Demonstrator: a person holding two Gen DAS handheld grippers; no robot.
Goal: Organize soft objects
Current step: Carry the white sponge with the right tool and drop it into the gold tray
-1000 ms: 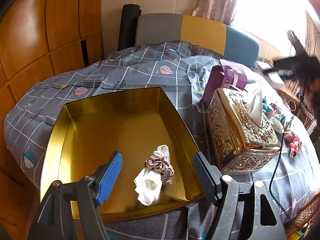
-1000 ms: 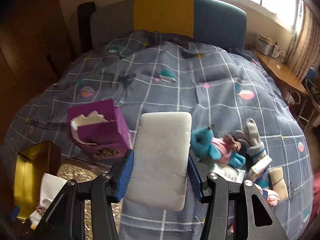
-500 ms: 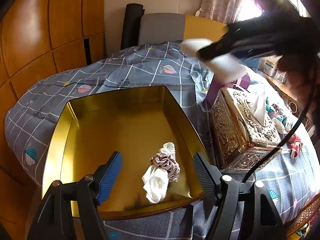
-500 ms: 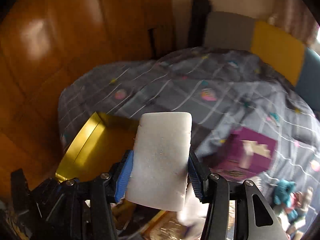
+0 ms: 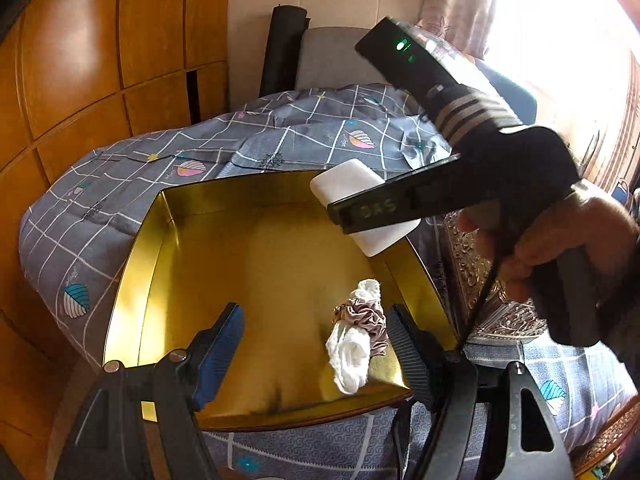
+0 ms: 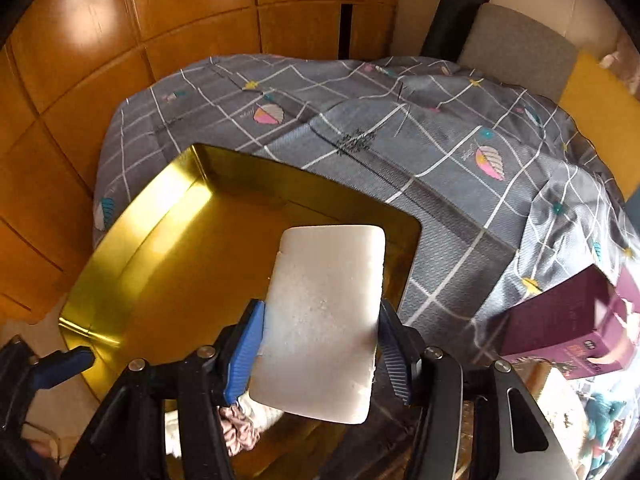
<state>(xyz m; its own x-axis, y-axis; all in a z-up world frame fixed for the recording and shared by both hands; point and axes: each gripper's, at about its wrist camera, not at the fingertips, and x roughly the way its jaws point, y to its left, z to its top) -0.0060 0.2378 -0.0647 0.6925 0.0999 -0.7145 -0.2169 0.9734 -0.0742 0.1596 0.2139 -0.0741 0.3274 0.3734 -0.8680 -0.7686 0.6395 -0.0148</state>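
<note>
Now we hover the white sponge [image 6: 320, 320] over the gold tin [image 6: 132, 216] at frame centre, right gripper [image 6: 320, 344] jaws easing apart around it, left gripper [image 5: 316, 344] spread empty; next, let it drop.

We see a white rectangular sponge [image 6: 320, 320], flat and round-cornered, hanging tilted over the right edge of the open gold tin [image 5: 136, 248] on the bed, while a white rolled cloth [image 5: 348, 350] and a mauve satin scrunchie [image 5: 364, 316] lie touching in its near right corner.
</note>
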